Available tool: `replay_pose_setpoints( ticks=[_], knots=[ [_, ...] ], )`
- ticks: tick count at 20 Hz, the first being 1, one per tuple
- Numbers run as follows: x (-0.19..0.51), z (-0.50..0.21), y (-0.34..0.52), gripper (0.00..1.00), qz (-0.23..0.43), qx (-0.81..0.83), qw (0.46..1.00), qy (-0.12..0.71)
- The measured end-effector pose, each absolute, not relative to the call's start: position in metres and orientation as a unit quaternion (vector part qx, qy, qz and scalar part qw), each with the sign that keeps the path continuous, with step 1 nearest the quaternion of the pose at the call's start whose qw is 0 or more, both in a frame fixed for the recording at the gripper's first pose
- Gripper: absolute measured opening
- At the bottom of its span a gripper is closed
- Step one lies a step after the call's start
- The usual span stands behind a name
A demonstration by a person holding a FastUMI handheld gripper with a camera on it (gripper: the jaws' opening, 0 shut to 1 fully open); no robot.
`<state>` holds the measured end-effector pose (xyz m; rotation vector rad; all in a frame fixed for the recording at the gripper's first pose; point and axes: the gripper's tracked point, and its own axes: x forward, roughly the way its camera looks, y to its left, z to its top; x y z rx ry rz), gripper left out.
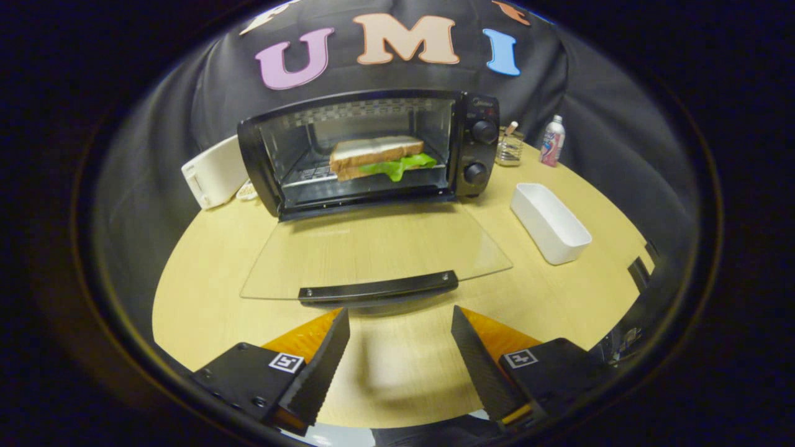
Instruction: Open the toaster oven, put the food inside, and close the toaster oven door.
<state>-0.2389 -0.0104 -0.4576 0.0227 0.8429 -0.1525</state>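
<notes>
Gripper view, wooden table, hand-held gripper fingers apart

The gripper has two wedge-shaped fingers with ribbed inner faces. Each black finger mount carries a small square marker and screws.

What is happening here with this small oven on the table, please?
A person is holding a two-finger gripper over a wooden table. Its fingers are open and hold nothing. Just ahead of them lies the handle of the glass door, which is folded down flat. The toaster oven is open, and a sandwich with lettuce sits on its rack. What remains is closing the door.
</notes>
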Motion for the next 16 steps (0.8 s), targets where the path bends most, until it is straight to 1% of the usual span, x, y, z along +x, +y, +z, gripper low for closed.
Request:
replay_pose_setpoints(
  ticks=[3,5,9,13,16],
  knots=[
    [-0.238,-0.474,-0.007,1.0,-0.065,0.003,0.904,0.423],
    [-0.237,-0.473,-0.005,1.0,-0.062,0.0,0.906,0.419],
    [-0.223,-0.452,-0.002,1.0,-0.065,0.005,0.921,0.385],
    [-0.222,-0.446,-0.002,0.99,-0.05,-0.029,0.92,0.387],
    [-0.217,-0.43,0.0,0.99,-0.046,-0.023,0.926,0.373]
  ],
)
